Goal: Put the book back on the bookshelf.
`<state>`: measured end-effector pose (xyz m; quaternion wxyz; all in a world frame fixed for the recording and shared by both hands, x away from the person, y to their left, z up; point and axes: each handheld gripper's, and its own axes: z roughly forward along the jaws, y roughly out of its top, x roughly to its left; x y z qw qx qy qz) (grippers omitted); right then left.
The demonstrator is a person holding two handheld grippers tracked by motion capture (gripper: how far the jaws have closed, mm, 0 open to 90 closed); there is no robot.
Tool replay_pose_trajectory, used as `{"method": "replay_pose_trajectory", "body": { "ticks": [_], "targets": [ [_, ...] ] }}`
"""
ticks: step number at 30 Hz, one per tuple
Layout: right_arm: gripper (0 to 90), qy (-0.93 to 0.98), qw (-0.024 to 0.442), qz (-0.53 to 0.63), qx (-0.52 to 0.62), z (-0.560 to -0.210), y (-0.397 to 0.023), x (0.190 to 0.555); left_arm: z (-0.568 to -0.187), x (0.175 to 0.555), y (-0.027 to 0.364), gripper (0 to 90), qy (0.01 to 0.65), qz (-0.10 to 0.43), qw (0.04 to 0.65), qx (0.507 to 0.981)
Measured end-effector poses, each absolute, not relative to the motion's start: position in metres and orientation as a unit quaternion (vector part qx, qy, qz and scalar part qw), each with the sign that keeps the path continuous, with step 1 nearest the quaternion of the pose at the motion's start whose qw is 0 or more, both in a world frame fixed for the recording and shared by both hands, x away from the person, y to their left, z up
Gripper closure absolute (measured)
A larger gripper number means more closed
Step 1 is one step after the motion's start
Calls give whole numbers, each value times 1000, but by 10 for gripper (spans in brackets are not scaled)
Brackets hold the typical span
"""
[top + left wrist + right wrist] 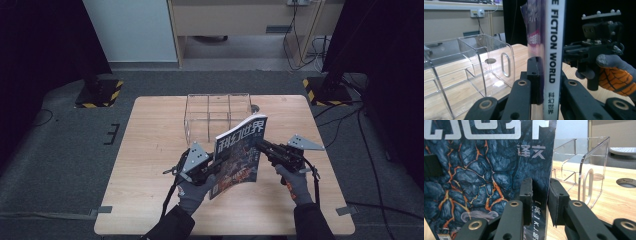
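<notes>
Two grippers hold one magazine (240, 156) upright above the table (150, 165): left gripper (546, 75) clamped on its spine, lettered "FICTION WORLD"; right gripper (540, 195) narrow around the cover edge. Long axis vertical, before a clear organiser (217, 117).

One magazine (240, 155), one clear divided box (218, 118), two claws (218, 162) (260, 145), one table (150, 165).

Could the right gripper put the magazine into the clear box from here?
Probably yes. The right gripper is at the magazine's edge, the left gripper grips the spine, and the clear box stands just behind with nothing between. Whether its top is open I can't tell.
</notes>
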<state>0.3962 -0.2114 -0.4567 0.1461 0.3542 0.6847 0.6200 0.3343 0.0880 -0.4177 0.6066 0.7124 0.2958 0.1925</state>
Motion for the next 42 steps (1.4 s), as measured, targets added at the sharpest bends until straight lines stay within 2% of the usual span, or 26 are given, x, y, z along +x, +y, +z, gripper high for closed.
{"method": "replay_pose_trajectory", "body": {
  "ticks": [7, 33, 39, 42],
  "targets": [
    [741, 686, 147, 628, 338, -455, -208, 392, -426, 329, 88, 765, 298, 203, 594, 719],
    [692, 689, 156, 619, 343, -455, -204, 391, -431, 344, 80, 786, 297, 221, 590, 717],
    [646, 691, 156, 617, 343, -454, -204, 391, -427, 344, 80, 813, 294, 226, 581, 724],
    [567, 697, 158, 607, 347, -456, -204, 391, -427, 345, 82, 816, 300, 221, 582, 723]
  ]
}}
